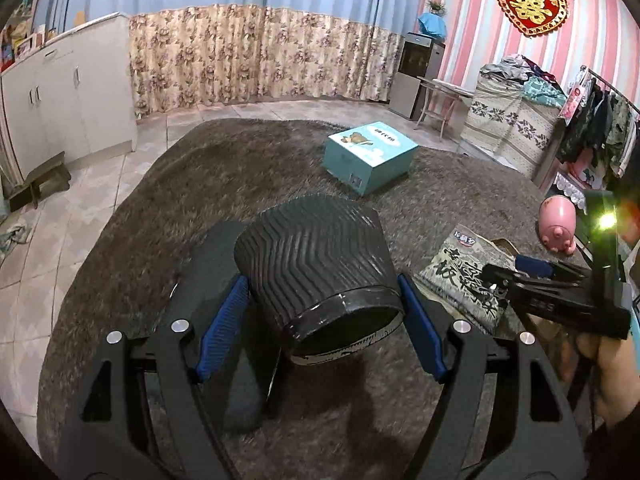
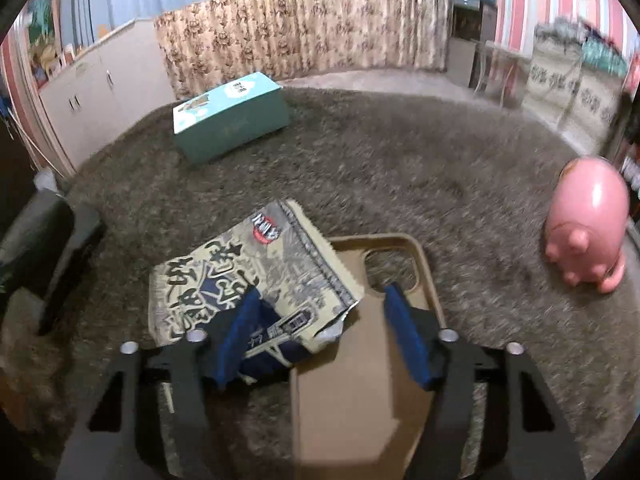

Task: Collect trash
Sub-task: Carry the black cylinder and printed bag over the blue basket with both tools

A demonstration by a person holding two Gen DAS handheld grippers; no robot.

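Observation:
My left gripper (image 1: pixel 322 308) is shut on a black ribbed bin (image 1: pixel 316 264), held tilted above the brown carpet with its mouth toward the camera. A printed snack wrapper (image 2: pixel 248 276) lies on the carpet, partly over a tan phone case (image 2: pixel 384 320). My right gripper (image 2: pixel 320 316) is open just above them, its left finger over the wrapper and its right finger over the case. In the left wrist view the wrapper (image 1: pixel 460 276) lies right of the bin with the right gripper (image 1: pixel 516 272) at it.
A teal box (image 1: pixel 370 156) sits on the carpet farther back, also in the right wrist view (image 2: pixel 230 114). A pink piggy bank (image 2: pixel 588 236) stands at the right. White cabinets (image 1: pixel 68 96), floral curtains and a clothes rack (image 1: pixel 600 128) ring the room.

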